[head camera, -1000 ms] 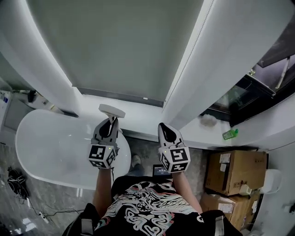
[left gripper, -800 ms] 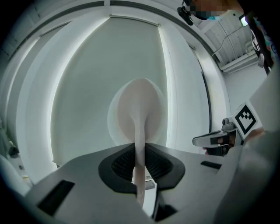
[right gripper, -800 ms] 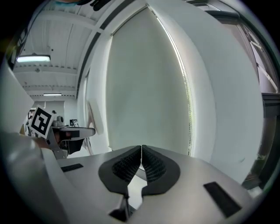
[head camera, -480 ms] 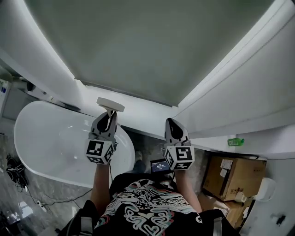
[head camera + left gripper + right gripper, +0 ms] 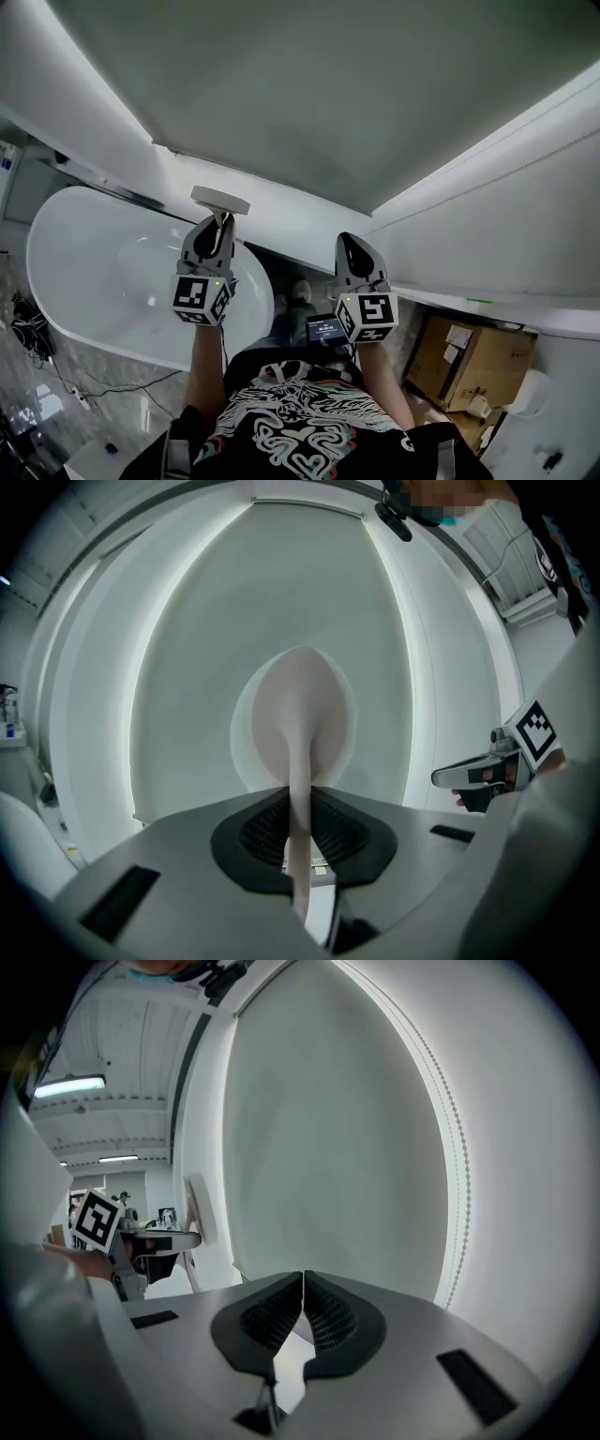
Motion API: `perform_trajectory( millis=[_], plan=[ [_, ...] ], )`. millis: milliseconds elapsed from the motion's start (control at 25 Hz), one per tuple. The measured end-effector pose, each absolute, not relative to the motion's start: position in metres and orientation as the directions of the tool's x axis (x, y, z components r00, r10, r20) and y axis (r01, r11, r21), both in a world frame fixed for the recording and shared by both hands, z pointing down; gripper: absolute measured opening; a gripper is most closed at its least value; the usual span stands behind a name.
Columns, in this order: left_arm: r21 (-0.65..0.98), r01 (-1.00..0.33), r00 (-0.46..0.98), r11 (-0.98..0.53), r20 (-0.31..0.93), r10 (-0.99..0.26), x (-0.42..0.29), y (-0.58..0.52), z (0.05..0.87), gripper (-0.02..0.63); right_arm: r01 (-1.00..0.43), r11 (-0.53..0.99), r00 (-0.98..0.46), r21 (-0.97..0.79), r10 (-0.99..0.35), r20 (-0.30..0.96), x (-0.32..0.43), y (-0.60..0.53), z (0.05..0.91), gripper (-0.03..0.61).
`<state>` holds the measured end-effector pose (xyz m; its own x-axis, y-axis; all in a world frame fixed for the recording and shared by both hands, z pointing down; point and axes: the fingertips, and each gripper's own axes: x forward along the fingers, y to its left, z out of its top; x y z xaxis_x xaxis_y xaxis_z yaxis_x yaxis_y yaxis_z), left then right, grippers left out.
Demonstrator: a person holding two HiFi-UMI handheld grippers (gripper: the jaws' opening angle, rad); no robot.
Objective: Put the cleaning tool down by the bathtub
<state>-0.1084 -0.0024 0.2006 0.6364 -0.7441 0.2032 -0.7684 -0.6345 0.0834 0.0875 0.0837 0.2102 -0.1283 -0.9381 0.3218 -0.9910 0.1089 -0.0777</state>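
Note:
My left gripper (image 5: 217,231) is shut on the thin handle of the white cleaning tool (image 5: 219,200), whose flat oval head points away from me, held up in the air over the right end of the white bathtub (image 5: 103,272). In the left gripper view the cleaning tool (image 5: 302,724) rises from between the left gripper's (image 5: 300,829) closed pads, its head facing the grey blind. My right gripper (image 5: 351,251) hangs level beside it, shut with nothing in it; the right gripper (image 5: 302,1309) shows its pads pressed together.
A white sill (image 5: 281,225) runs behind the tub under a large grey window blind (image 5: 309,94). Cardboard boxes (image 5: 473,366) stand on the floor at the right. Cables (image 5: 33,342) lie on the floor left of the tub. A small screen (image 5: 326,328) sits at my chest.
The view has swung left and up: the tub and blind fill more of the frame, the boxes slid right. Both grippers keep their pose, the left still holding the tool.

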Motion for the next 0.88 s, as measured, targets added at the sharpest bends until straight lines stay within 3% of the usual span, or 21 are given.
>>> perform_trajectory(
  millis=[880],
  plan=[
    [0.057, -0.808, 0.562, -0.586, 0.369, -0.74, -0.099, -0.061, 0.315, 0.055, -0.963, 0.237, -0.269, -0.127, -0.849, 0.454, 0.082, 0.022, 0.326, 0.028]
  ],
)
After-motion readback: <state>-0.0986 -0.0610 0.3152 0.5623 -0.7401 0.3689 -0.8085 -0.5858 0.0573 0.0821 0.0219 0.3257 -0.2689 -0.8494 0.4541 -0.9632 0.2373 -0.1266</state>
